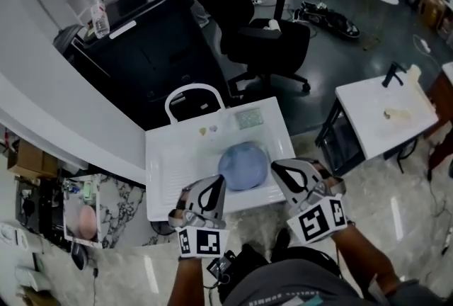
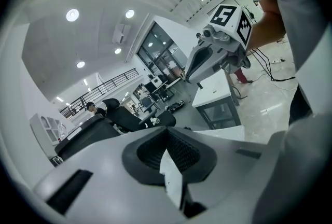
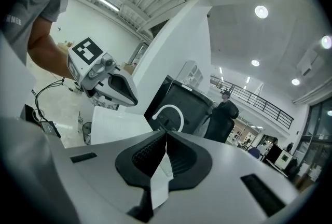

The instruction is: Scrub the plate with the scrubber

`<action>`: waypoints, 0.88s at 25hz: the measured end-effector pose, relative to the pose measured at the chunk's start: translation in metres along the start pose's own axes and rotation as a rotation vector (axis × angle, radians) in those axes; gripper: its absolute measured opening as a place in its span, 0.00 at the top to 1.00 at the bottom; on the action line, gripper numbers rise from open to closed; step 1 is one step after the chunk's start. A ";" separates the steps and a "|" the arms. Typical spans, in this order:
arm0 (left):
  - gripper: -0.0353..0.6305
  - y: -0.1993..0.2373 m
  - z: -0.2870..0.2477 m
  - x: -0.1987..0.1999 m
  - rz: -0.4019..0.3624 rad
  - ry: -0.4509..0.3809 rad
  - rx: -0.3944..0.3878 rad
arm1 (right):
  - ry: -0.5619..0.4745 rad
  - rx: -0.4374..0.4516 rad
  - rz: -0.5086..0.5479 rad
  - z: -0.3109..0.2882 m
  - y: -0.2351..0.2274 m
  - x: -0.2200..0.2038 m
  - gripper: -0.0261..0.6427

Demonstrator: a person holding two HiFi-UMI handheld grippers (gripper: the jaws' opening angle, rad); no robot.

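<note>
In the head view a round blue plate (image 1: pixel 243 165) lies in the white sink unit (image 1: pixel 170 163), near its front edge. A pale green scrubber (image 1: pixel 249 117) rests at the back of the sink, behind the plate. My left gripper (image 1: pixel 216 183) hovers at the front edge just left of the plate, shut and empty. My right gripper (image 1: pixel 277 168) is just right of the plate, also shut and empty. In the left gripper view the left gripper (image 2: pixel 167 151) has its pads together, with the right gripper (image 2: pixel 210 57) beyond. The right gripper view shows the right gripper (image 3: pixel 165 154) closed, with the left gripper (image 3: pixel 106 82) opposite.
A white arched faucet (image 1: pixel 192 91) stands at the sink's back, with two small bits (image 1: pixel 208 130) near it. Behind are a black cabinet (image 1: pixel 141 42) with a bottle (image 1: pixel 99 15) and a black office chair (image 1: pixel 265 39). A second white table (image 1: pixel 386 108) stands to the right.
</note>
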State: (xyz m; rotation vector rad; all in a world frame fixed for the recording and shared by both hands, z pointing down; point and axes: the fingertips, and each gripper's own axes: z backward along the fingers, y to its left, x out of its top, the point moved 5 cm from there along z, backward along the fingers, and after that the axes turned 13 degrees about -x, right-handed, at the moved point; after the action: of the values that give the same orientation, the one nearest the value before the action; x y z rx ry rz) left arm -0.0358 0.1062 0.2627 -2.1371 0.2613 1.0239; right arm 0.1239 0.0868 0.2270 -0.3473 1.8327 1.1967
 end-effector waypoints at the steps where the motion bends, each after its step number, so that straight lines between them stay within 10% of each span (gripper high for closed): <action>1: 0.94 0.002 -0.004 -0.004 0.005 0.006 0.000 | -0.001 0.004 -0.003 -0.005 0.000 -0.003 0.92; 22: 0.94 0.053 -0.128 -0.169 0.232 0.145 -0.139 | 0.197 0.028 0.001 -0.132 0.012 -0.075 0.92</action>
State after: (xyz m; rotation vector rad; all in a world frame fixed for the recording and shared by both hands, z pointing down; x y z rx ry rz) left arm -0.0966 -0.0423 0.4117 -2.3518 0.5327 1.0436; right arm 0.0890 -0.0350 0.3113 -0.4625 2.0165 1.1705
